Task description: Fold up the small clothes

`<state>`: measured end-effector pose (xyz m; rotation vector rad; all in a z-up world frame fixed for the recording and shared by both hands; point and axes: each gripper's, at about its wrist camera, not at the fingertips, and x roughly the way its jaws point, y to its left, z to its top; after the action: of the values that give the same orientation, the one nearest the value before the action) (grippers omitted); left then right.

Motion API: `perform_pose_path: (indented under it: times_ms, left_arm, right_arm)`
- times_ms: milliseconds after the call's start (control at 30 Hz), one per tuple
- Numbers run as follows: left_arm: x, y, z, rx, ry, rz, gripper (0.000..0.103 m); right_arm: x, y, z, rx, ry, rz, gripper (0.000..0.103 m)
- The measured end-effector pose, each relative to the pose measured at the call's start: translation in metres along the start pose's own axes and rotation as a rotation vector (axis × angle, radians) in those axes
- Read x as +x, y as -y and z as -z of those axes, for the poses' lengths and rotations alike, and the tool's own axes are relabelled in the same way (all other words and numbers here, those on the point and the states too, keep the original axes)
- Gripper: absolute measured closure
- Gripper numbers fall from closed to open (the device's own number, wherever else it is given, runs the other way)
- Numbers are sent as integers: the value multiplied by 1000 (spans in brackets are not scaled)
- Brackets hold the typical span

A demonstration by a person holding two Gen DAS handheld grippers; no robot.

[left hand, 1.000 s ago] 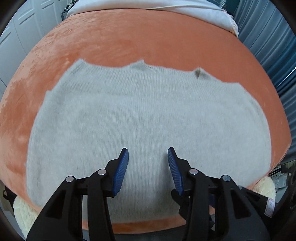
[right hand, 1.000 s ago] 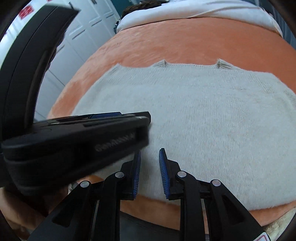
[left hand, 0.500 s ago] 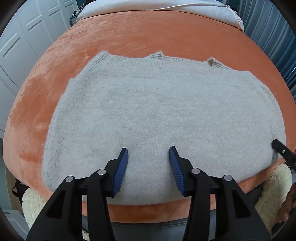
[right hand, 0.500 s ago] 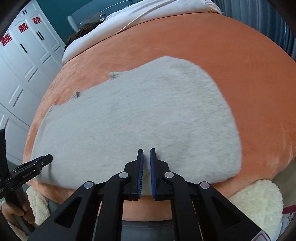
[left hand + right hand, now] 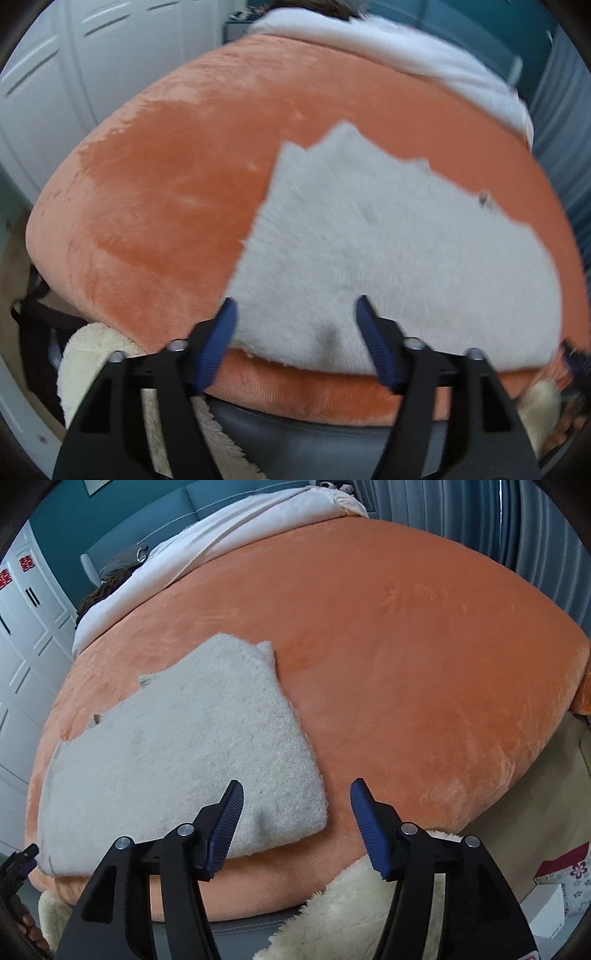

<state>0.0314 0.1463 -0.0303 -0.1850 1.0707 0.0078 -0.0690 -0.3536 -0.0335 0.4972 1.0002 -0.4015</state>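
A pale grey knitted sweater [image 5: 399, 258] lies flat on an orange plush bed cover [image 5: 166, 192]. My left gripper [image 5: 295, 343] is open and empty, its jaws straddling the sweater's near left corner just above the bed's front edge. In the right wrist view the same sweater [image 5: 177, 760] lies left of centre. My right gripper [image 5: 295, 827] is open and empty over the sweater's near right corner. The left gripper's tip [image 5: 18, 860] shows at the far left of the right wrist view.
A white duvet [image 5: 229, 539] lies at the far end of the bed. A cream fleece [image 5: 351, 904] and grey padding hang below the bed's front edge. White wardrobe doors [image 5: 55, 74] stand on the left, grey curtains [image 5: 535, 524] on the right.
My left gripper has swung left to the sweater's near left corner. My right gripper has moved right to the near right corner and opened from nearly shut.
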Motion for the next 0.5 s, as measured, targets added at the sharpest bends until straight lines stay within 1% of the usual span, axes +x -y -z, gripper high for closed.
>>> perform_pose_path:
  times_ms: [33, 100, 133, 167, 200, 233, 267, 300, 333, 400, 433, 467, 500]
  left_arm:
    - [4, -8, 0, -36, -13, -4, 20]
    - [21, -24, 2, -122, -81, 13, 20]
    - [32, -33, 3, -188, -117, 48, 20]
    - [41, -40, 5, -240, -142, 79, 23]
    - [49, -44, 7, -291, -166, 117, 29]
    - [52, -45, 8, -308, -169, 140, 42]
    - [51, -44, 5, -308, -165, 147, 62]
    - [48, -44, 4, -305, -163, 161, 72]
    - [43, -44, -1, -306, -158, 183, 76]
    - [32, -47, -6, -295, -149, 175, 78]
    - [33, -49, -7, -295, -157, 169, 78]
    - [37, -51, -6, -299, -167, 157, 78]
    - [44, -54, -3, -307, -181, 145, 78]
  right_arm:
    - [8, 4, 1, 28, -35, -16, 43]
    - [22, 10, 4, 80, -92, -69, 43]
    - [28, 11, 4, 99, -115, -92, 43]
    - [31, 11, 4, 114, -127, -109, 44]
    - [34, 9, 3, 126, -135, -122, 48]
    - [34, 7, -1, 134, -133, -136, 65]
    - [29, 3, -4, 134, -118, -142, 82]
    - [19, 1, -10, 129, -88, -157, 85]
    - [4, 1, -15, 129, -36, -185, 89]
    - [-22, 2, -25, 111, 31, -198, 90]
    - [-27, 4, -28, 90, 43, -182, 91]
    - [-23, 5, -27, 59, 31, -151, 91]
    - [-8, 7, -24, 20, -9, -96, 92]
